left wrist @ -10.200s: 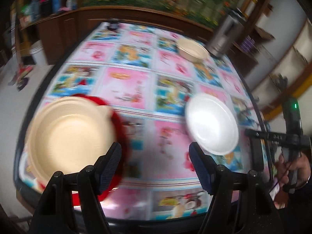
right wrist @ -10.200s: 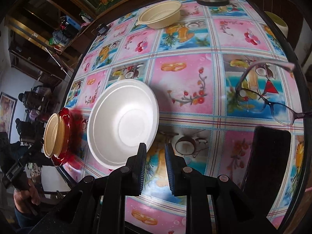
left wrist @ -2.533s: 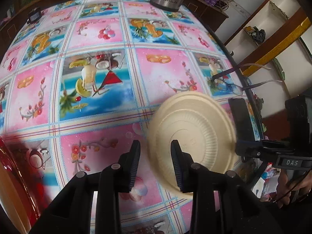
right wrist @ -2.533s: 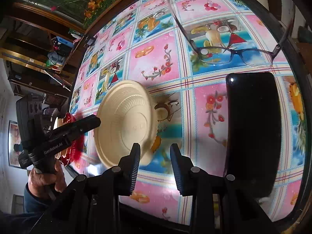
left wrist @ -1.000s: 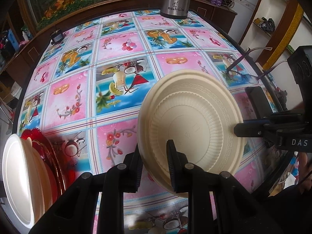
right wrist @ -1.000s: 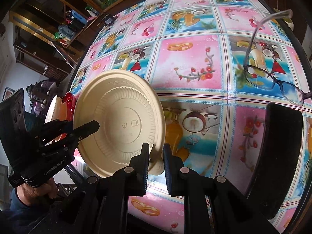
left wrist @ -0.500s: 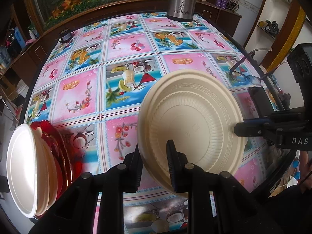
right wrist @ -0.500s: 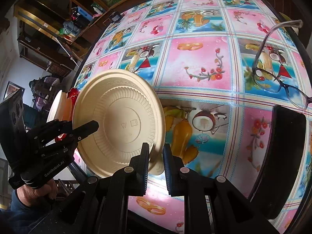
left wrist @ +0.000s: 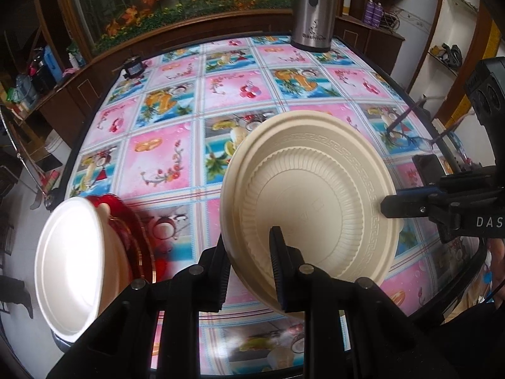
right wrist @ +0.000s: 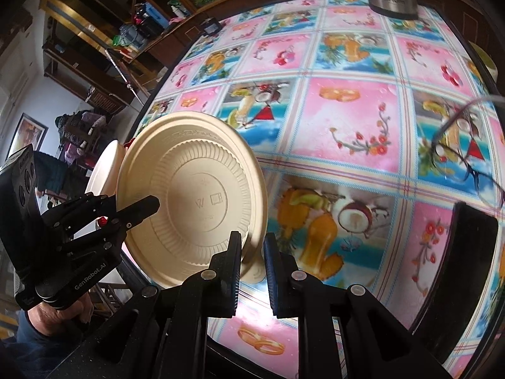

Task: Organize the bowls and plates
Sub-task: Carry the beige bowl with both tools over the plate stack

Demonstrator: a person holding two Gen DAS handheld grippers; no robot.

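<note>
A cream bowl (left wrist: 315, 195) hangs tilted above the table, held between both grippers. My left gripper (left wrist: 249, 255) is shut on its near rim. My right gripper (right wrist: 252, 249) is shut on the opposite rim; in the right wrist view the bowl's underside (right wrist: 195, 202) faces me. The right gripper also shows in the left wrist view (left wrist: 391, 208) at the bowl's right edge. At the table's left edge a white bowl (left wrist: 69, 259) sits nested on a cream bowl on a red plate (left wrist: 139, 243).
A steel thermos (left wrist: 312, 15) stands at the table's far edge. Glasses (right wrist: 460, 145) and a black phone (right wrist: 467, 278) lie at the right side. A small black device (left wrist: 134, 68) sits at the far left. The table has a colourful tiled cloth (left wrist: 170, 158).
Both grippers have carried the cream bowl a little to the left, closer to the stack on the red plate. The grip on the bowl is unchanged.
</note>
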